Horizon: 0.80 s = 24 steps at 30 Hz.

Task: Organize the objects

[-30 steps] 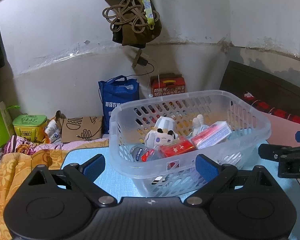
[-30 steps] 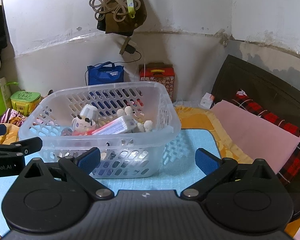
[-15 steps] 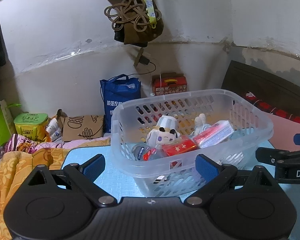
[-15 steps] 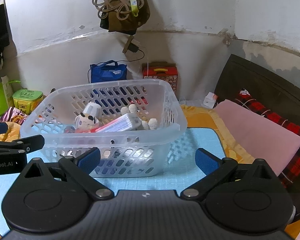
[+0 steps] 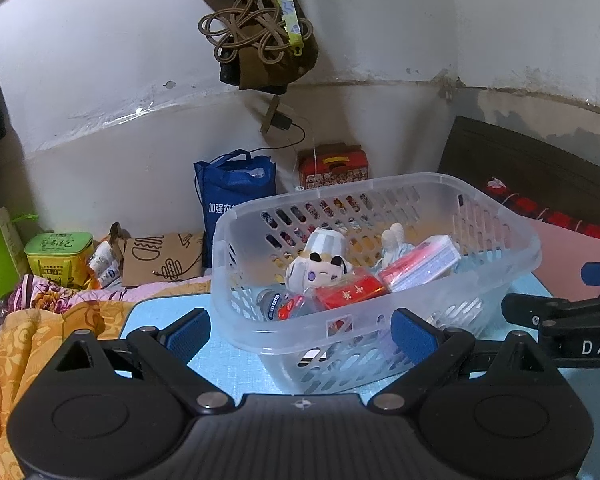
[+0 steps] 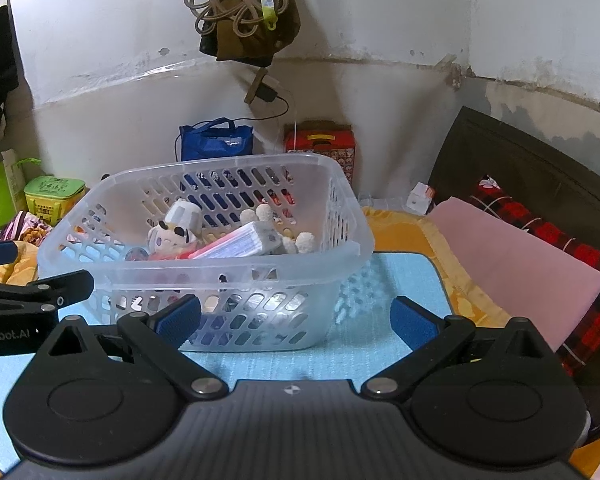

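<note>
Through my left wrist camera, the left gripper (image 5: 300, 330) hangs with jaws wide and empty before the clear basket (image 5: 256, 320), which sits on the blue mat (image 5: 236, 364) holding a plush toy (image 5: 320, 266) and red boxes (image 5: 352, 292). From my right wrist camera, the right gripper (image 6: 296, 320) is likewise spread wide, holding nothing, near the basket (image 6: 204, 272).

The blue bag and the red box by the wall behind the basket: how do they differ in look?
The blue bag is soft, with handles on top and white writing; the red box is stiff, with a yellow patch on top and a row of small pictures on its front. The blue bag stands taller than the red box. Both stand at the foot of the white wall.
</note>
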Each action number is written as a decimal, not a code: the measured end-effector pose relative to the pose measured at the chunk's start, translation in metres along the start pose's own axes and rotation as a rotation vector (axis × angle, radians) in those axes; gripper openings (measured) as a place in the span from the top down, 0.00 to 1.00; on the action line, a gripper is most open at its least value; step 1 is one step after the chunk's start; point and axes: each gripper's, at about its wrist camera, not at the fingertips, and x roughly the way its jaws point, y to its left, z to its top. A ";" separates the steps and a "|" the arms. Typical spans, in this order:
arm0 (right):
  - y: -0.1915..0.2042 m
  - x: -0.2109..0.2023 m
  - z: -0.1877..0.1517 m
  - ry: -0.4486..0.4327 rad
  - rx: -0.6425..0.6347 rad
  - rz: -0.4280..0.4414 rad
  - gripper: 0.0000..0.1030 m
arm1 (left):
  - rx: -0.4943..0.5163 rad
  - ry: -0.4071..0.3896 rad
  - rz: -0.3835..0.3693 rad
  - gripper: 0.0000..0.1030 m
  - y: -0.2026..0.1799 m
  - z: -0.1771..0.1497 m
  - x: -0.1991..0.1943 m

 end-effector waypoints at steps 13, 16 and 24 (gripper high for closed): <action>-0.005 -0.001 0.000 -0.005 0.015 0.006 0.00 | -0.012 -0.006 0.009 0.04 0.003 -0.002 0.002; -0.004 -0.001 0.000 -0.005 0.011 0.003 0.00 | -0.015 -0.008 0.007 0.04 0.003 -0.002 0.002; -0.003 0.000 -0.001 -0.002 0.009 0.002 0.00 | 0.017 -0.029 0.018 0.04 0.000 -0.003 -0.002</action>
